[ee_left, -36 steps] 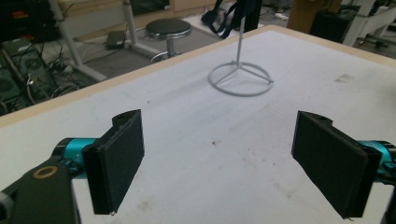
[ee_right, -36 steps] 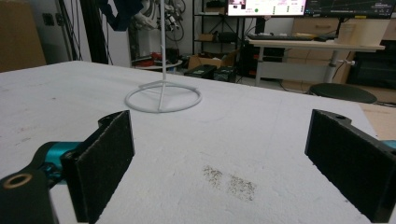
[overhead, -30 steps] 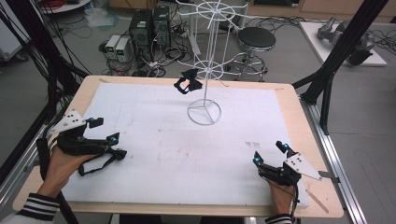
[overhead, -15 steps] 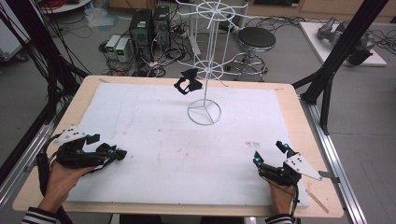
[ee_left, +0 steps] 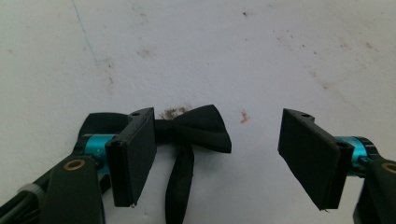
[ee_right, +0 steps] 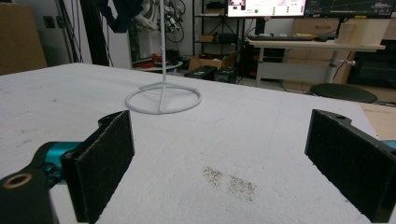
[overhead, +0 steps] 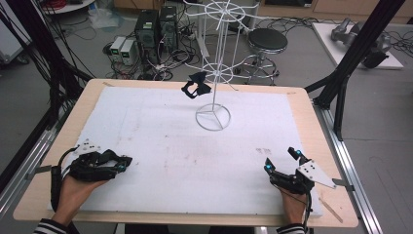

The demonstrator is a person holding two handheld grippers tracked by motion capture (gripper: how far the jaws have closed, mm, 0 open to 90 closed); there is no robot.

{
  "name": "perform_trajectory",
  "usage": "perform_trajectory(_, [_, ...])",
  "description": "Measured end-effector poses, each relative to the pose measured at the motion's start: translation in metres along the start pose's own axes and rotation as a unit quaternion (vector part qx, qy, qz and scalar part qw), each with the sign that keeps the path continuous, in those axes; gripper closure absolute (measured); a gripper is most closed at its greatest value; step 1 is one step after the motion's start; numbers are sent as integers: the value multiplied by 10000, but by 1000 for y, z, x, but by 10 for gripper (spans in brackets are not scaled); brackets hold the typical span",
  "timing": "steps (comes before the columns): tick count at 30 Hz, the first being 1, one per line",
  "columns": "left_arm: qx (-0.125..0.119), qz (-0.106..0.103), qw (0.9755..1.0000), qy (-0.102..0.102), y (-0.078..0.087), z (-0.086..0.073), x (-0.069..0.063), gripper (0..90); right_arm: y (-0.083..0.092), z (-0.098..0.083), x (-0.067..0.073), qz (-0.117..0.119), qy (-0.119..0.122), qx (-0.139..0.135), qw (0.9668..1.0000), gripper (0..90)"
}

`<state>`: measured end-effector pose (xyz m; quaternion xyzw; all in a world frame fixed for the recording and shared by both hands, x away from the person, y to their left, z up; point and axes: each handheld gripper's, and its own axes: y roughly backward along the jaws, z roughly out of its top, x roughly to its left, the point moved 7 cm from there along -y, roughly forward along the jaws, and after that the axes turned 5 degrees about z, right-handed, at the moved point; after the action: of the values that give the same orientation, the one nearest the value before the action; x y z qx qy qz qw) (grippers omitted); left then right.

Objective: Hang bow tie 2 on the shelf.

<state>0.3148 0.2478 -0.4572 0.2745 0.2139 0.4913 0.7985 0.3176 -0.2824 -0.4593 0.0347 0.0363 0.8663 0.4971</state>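
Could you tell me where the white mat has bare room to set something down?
The white mat is bare between the two grippers and the wire stand. A bow tie lies under the left gripper; another hangs on the stand.

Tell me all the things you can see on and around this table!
Lying bow tie: one, black, on the mat.
Hanging bow tie: one, black, on the rack's lower ring.
Wire rack: one, white, standing at the mat's far middle.
Mat: one, white, covering the table.
Table: one, wooden.
Stool: one, black, on the floor behind.
Computer towers: two, dark, on the floor behind.
Left gripper: one, black, jaws just been closing around the lying bow tie, not pressing it.
Right gripper: one, black, open, empty.
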Motion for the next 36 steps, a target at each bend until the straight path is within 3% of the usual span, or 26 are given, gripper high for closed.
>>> perform_trajectory(10, [313, -4, 9993, 210, -9, -12, 1, 336, 0, 1, -1, -7, 37, -34, 10000, 74])
perform_trajectory(19, [562, -21, 9974, 446, -16, -13, 4, 334, 0, 1, -1, -8, 41, -40, 10000, 74])
perform_trajectory(29, [652, 17, 9931, 976, -23, -14, 10, 370, 0, 1, -1, -10, 44, -39, 10000, 74])
perform_trajectory(36, [677, 36, 9907, 1178, -25, -11, 13, 411, 0, 1, -1, -6, 20, -41, 10000, 74])
